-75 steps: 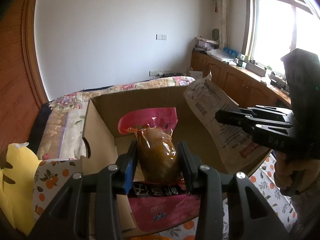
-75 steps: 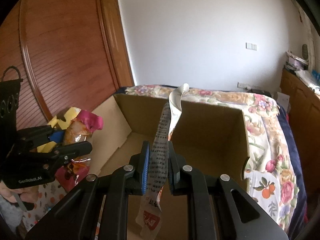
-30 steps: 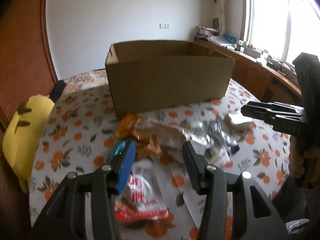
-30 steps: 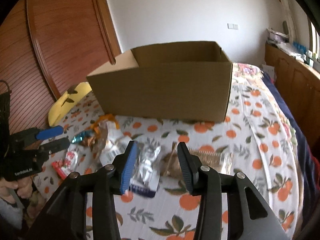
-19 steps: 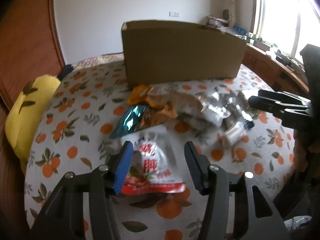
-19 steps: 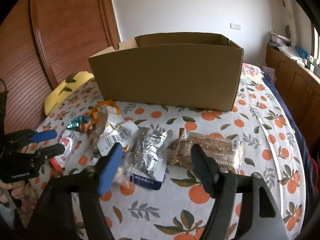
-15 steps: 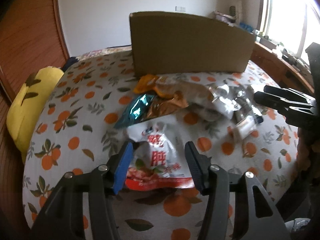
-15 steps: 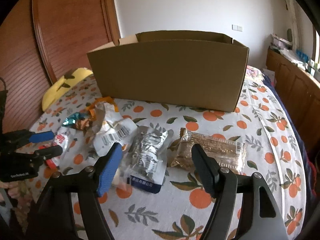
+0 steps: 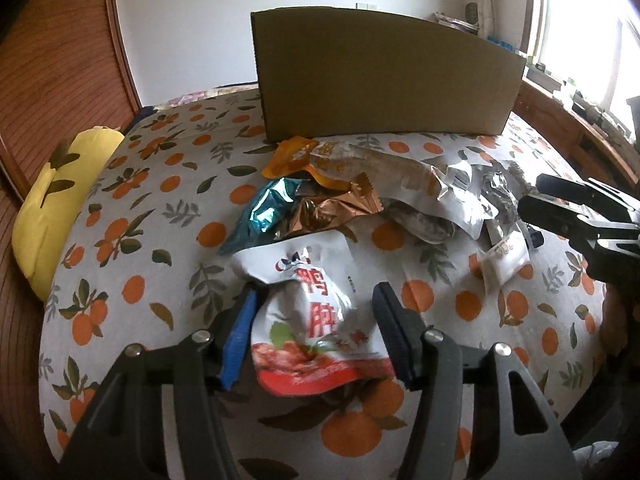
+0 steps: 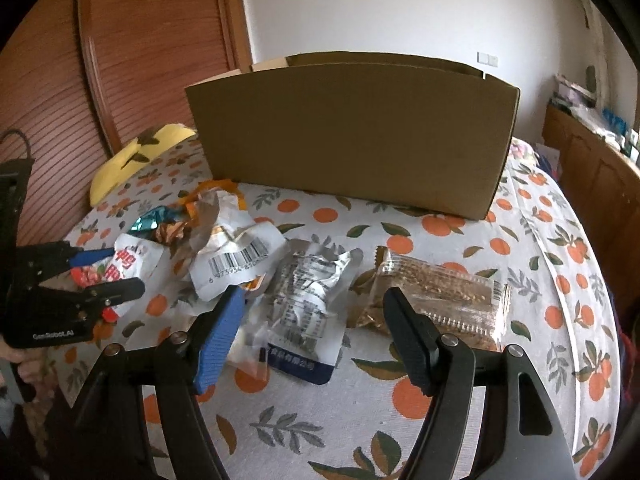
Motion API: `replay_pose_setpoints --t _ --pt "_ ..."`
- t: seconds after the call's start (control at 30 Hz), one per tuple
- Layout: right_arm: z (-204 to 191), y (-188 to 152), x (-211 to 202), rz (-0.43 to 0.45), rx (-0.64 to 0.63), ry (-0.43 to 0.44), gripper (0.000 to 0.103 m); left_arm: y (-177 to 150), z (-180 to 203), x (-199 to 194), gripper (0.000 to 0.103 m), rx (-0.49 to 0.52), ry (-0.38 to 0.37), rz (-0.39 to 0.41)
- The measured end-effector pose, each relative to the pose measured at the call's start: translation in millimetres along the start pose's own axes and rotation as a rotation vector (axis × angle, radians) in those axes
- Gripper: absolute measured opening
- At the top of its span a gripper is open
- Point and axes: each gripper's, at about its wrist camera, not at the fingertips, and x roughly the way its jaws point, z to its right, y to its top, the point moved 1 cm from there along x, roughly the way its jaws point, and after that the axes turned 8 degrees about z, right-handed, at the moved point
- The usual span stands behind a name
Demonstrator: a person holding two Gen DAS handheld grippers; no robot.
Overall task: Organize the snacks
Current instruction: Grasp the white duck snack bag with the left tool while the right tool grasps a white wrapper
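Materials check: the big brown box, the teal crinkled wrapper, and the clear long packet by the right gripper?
Big brown box: looks like matte corrugated cardboard, with plain walls and folded corners. Teal crinkled wrapper: probably metallised foil film, with sharp creases and bright glints. Clear long packet: transparent glossy plastic film; brown contents show through, edges crimped.

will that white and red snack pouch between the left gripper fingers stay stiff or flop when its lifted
The white and red pouch looks likely to flop: its film is creased and its top edge curls. It bulges in the middle, so the contents may shift and sag below the left gripper. The glossy surface could be a little slippery, so a grip on the bulge seems safer.
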Motion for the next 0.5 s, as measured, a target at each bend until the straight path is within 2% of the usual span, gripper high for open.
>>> replay_pose_setpoints --t 0.17,0.2,0.23,0.5 --pt "4 -1 1 0.001 0.017 0.012 0.073 -2 3 -5 0.055 0.016 -0.027 -0.001" --pt "4 -1 1 0.001 0.019 0.014 0.073 -2 5 -7 0.041 0.021 -0.032 0.002" --pt "4 0 1 0.001 0.021 0.018 0.073 -2 8 -11 0.036 0.030 -0.035 0.004" --pt "4 -1 0 0.000 0.018 0.010 0.073 -4 11 -21 0.030 0.011 -0.070 0.017"
